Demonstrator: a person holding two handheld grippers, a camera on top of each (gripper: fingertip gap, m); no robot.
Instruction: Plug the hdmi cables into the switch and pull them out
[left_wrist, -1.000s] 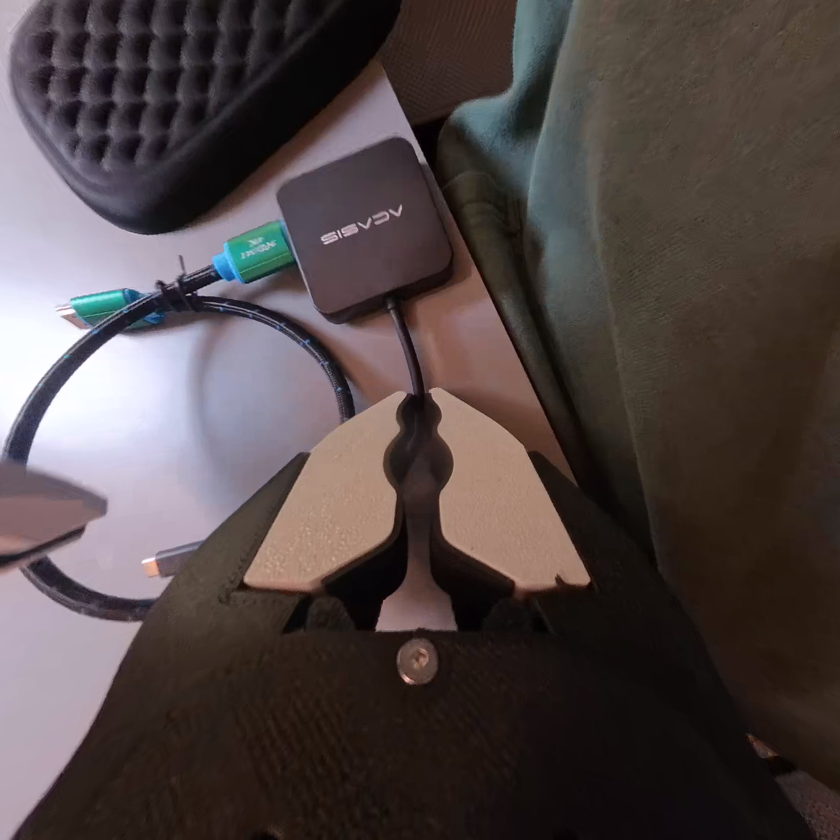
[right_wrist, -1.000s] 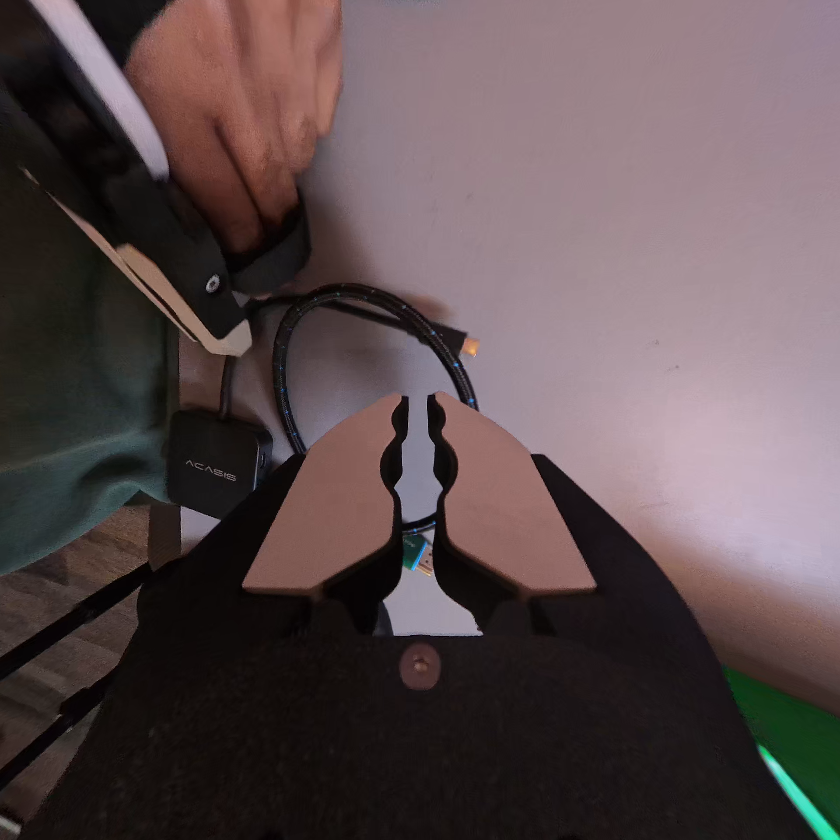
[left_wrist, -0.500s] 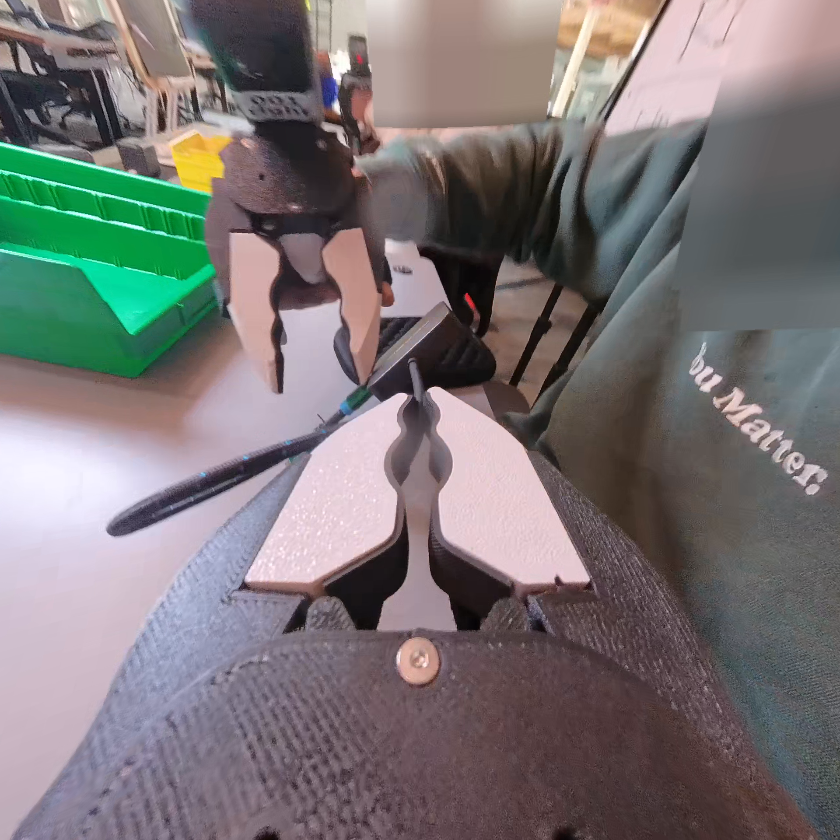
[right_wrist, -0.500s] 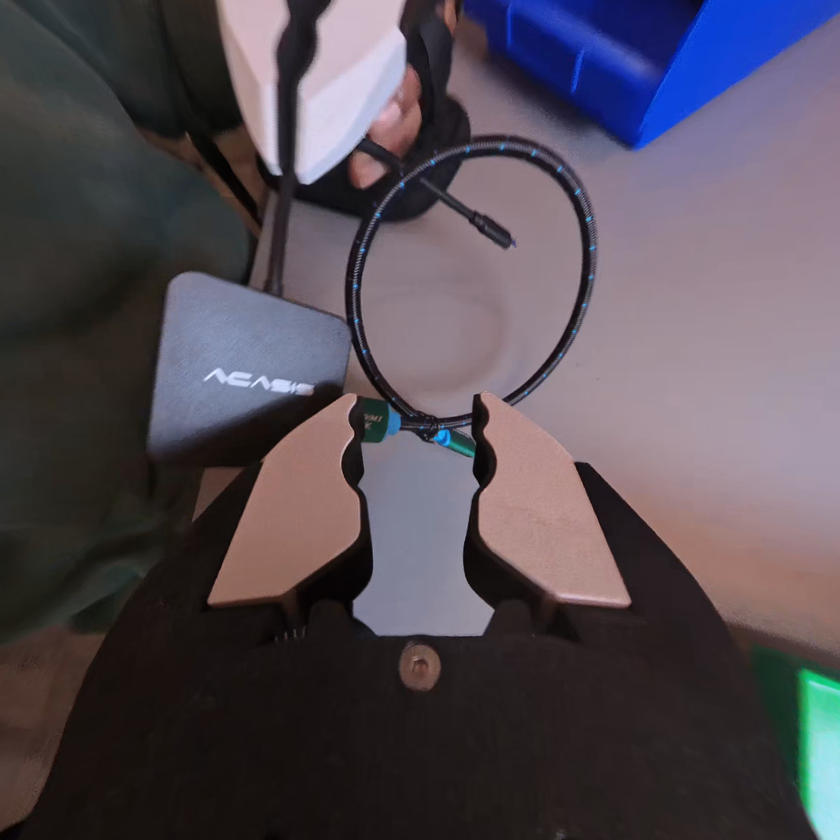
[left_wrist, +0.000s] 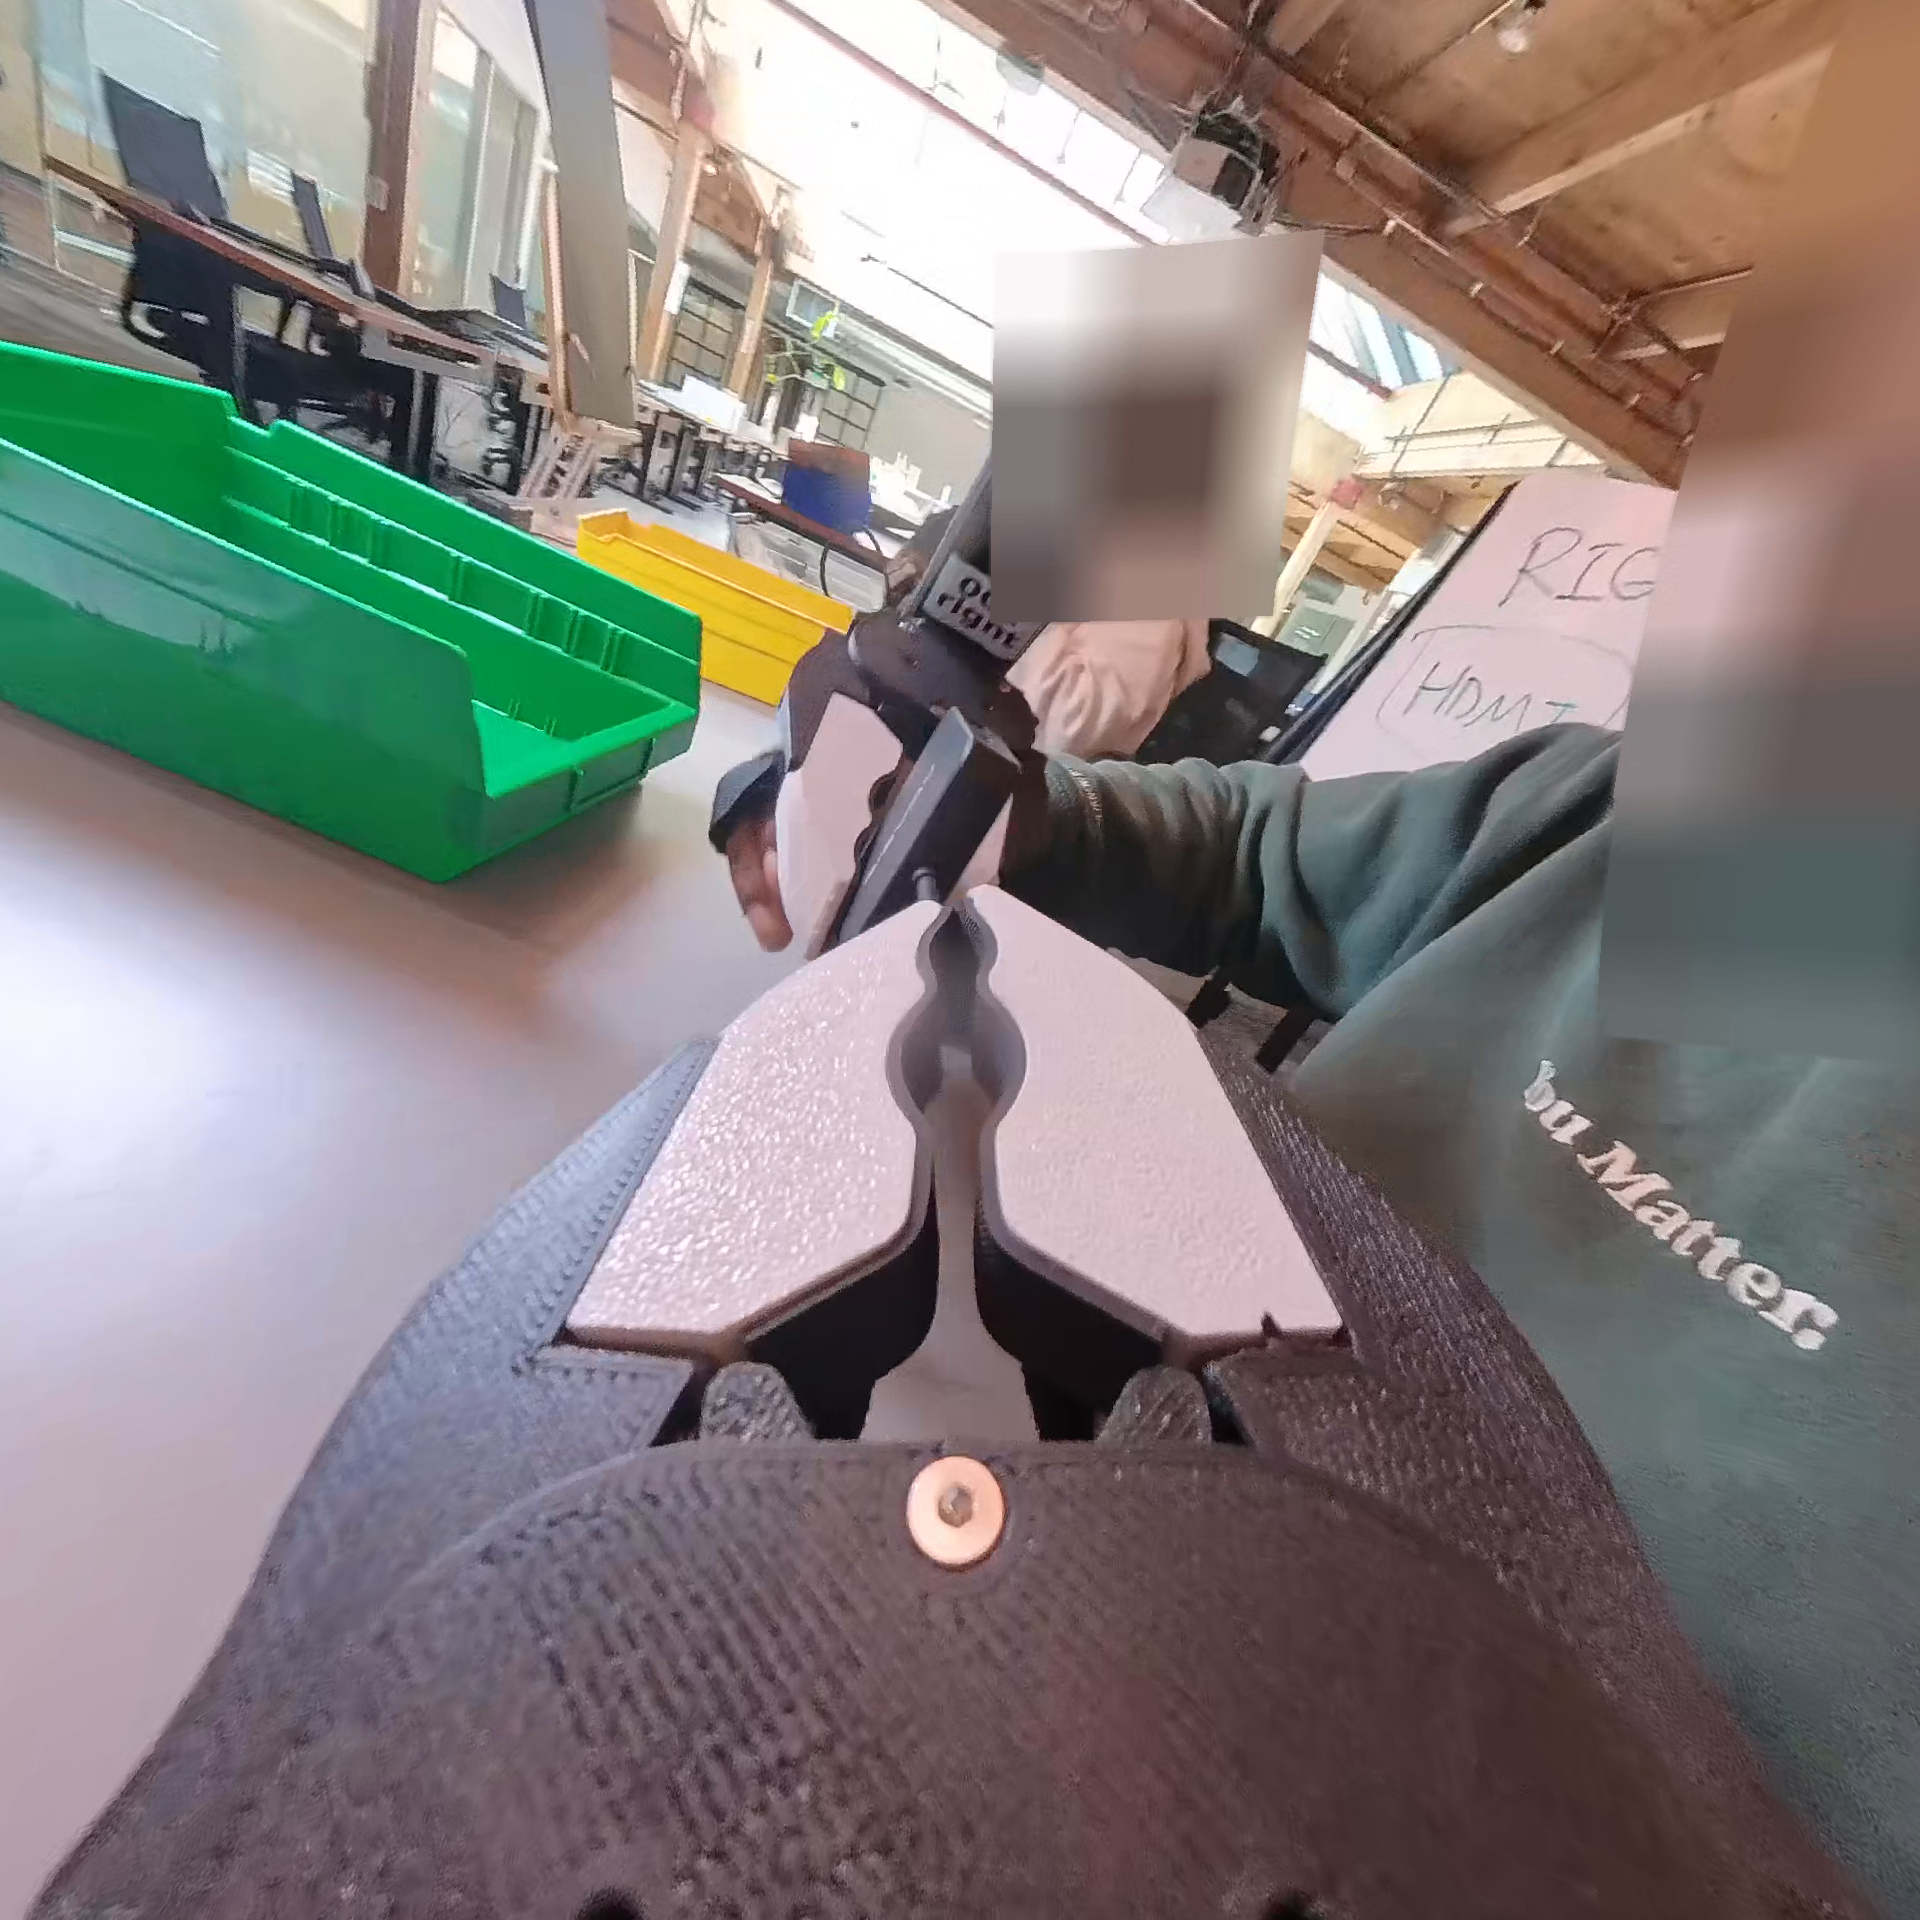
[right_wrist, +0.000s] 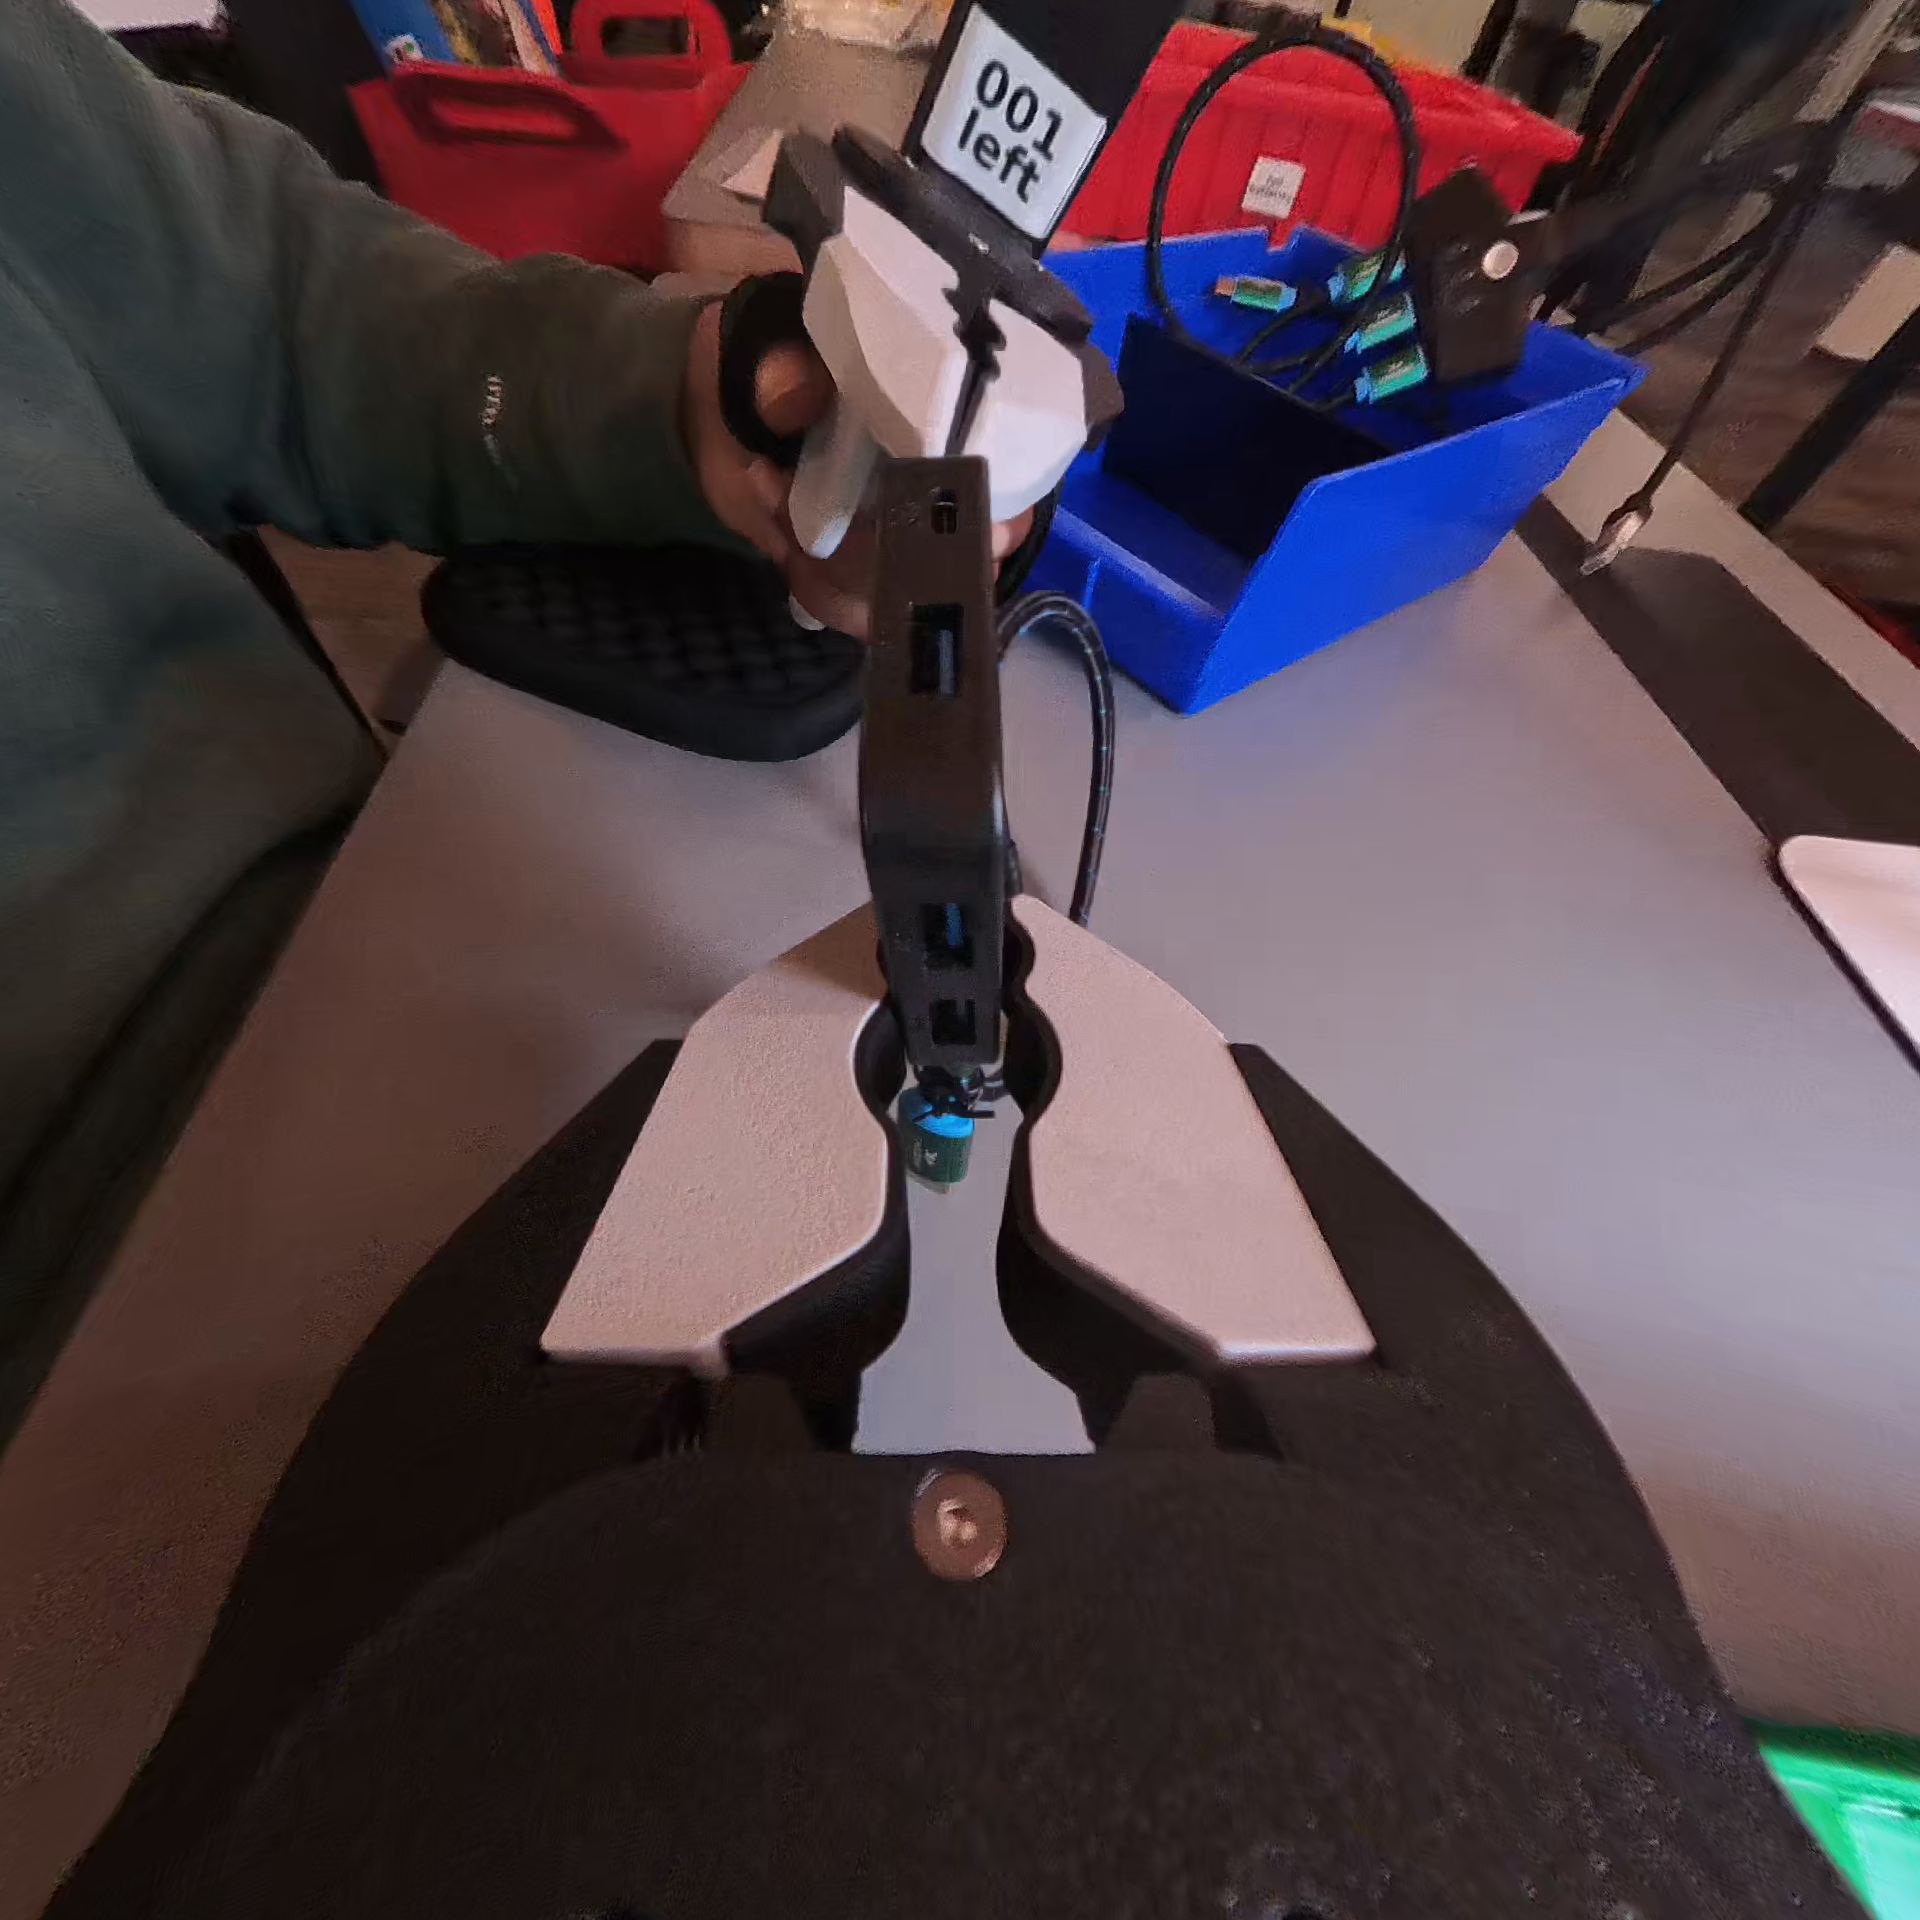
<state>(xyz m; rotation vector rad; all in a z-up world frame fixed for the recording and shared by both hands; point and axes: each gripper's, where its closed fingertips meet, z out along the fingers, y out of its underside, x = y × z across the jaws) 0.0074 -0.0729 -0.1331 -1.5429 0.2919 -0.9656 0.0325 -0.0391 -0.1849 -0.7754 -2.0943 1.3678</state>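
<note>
My left gripper (left_wrist: 961, 920) is shut on the thin black cable (left_wrist: 928, 883) that comes out of a flat black adapter hub (left_wrist: 914, 821). My right gripper (right_wrist: 940, 977) is shut on the lower end of that hub (right_wrist: 930, 727), which stands edge-on above the grey table (right_wrist: 1403, 935), its ports facing the camera. A green plug (right_wrist: 935, 1148) hangs under the hub between the right fingers, and a black braided cable (right_wrist: 1091, 748) loops behind it. The left gripper also shows in the right wrist view (right_wrist: 966, 416), pinching the thin cable above the hub. The right gripper shows in the left wrist view (left_wrist: 894, 862).
A green bin (left_wrist: 312, 644) and a yellow bin (left_wrist: 717, 613) stand on the table to the left. A blue bin (right_wrist: 1299, 540) with several cables sits beyond the hub. A black foam pad (right_wrist: 644, 644) lies at the table edge. The person's green sleeve (right_wrist: 416, 416) is close by. Some 7 cm of space lies between my two pairs of fingers.
Both grippers rose off the table and tilted up. My right gripper went from open by the green plug to shut on the hub, which now hangs edge-on between both grippers. The left stayed shut on the cable.
</note>
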